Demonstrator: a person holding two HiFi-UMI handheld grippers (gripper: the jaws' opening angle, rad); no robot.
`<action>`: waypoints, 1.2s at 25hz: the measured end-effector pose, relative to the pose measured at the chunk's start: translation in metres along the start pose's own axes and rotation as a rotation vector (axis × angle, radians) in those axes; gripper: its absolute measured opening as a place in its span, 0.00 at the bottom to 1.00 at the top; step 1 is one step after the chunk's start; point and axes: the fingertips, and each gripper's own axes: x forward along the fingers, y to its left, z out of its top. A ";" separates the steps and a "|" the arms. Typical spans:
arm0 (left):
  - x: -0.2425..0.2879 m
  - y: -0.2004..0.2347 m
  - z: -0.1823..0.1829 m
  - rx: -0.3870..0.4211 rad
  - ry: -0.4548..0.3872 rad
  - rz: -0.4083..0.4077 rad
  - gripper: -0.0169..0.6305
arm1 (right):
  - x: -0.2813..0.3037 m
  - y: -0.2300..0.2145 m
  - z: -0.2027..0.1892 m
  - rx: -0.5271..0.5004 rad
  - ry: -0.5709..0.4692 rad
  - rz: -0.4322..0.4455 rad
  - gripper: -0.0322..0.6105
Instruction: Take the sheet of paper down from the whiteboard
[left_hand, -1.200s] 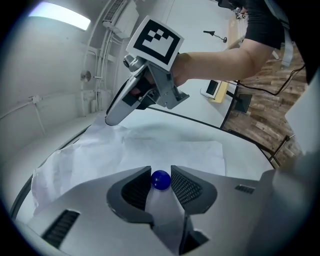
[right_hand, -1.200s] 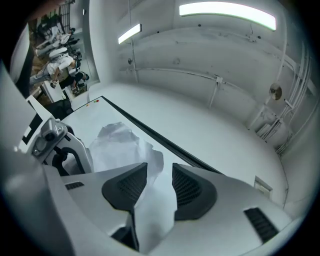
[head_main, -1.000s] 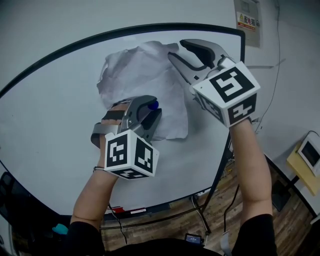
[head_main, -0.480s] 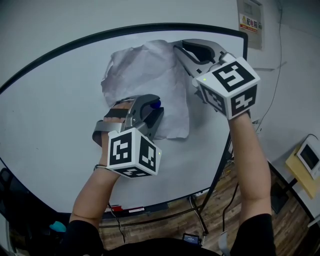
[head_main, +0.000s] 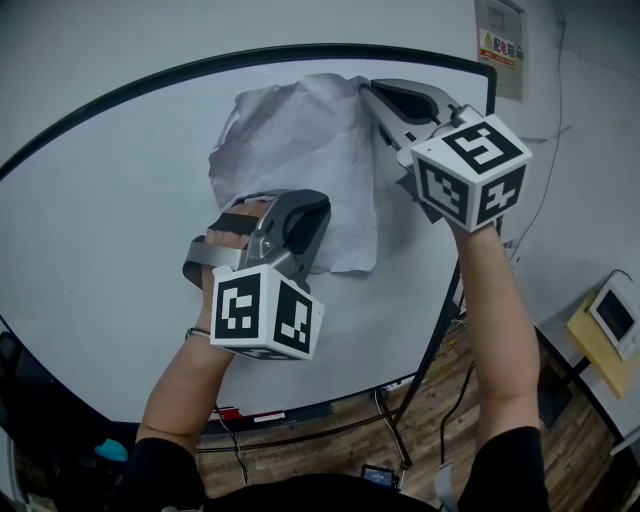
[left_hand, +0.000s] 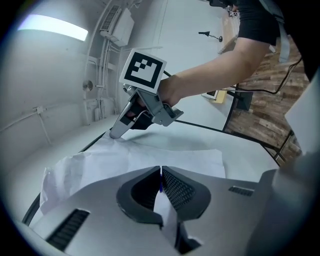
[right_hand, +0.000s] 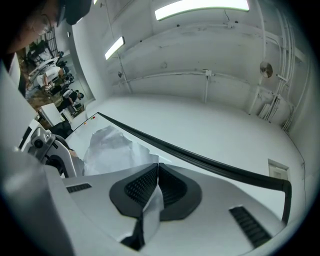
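Note:
A crumpled white sheet of paper (head_main: 295, 150) hangs on the whiteboard (head_main: 100, 250). My left gripper (head_main: 318, 208) has just been closing and is shut on the sheet's lower edge; in the left gripper view (left_hand: 160, 172) a strip of paper (left_hand: 165, 212) and a blue sliver (left_hand: 161, 185) show between its pads. My right gripper (head_main: 368, 90) has also just closed and is shut on the sheet's upper right corner. In the right gripper view (right_hand: 158, 167) the paper (right_hand: 150, 205) is pinched between the pads. The right gripper (left_hand: 116, 133) also shows in the left gripper view.
The whiteboard's black frame (head_main: 484, 100) runs close beside my right gripper. A sign (head_main: 494, 42) is on the wall above it. The board's stand (head_main: 400, 440) rests on a wooden floor, and a small device (head_main: 615, 312) sits at the right.
Both grippers' jaws went from wide open to shut on the paper. The blue thing between the left jaws is now covered. The sheet's top right corner shifted slightly right with the right gripper.

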 end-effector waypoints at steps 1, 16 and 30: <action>0.001 -0.001 0.001 0.003 -0.004 -0.004 0.06 | 0.000 0.000 0.000 0.002 0.001 0.000 0.09; -0.001 0.001 0.009 0.005 -0.025 0.020 0.06 | -0.002 0.003 0.004 -0.020 0.000 -0.001 0.09; -0.038 0.041 0.048 0.000 -0.142 0.079 0.06 | 0.005 0.005 -0.022 -0.029 0.106 -0.002 0.08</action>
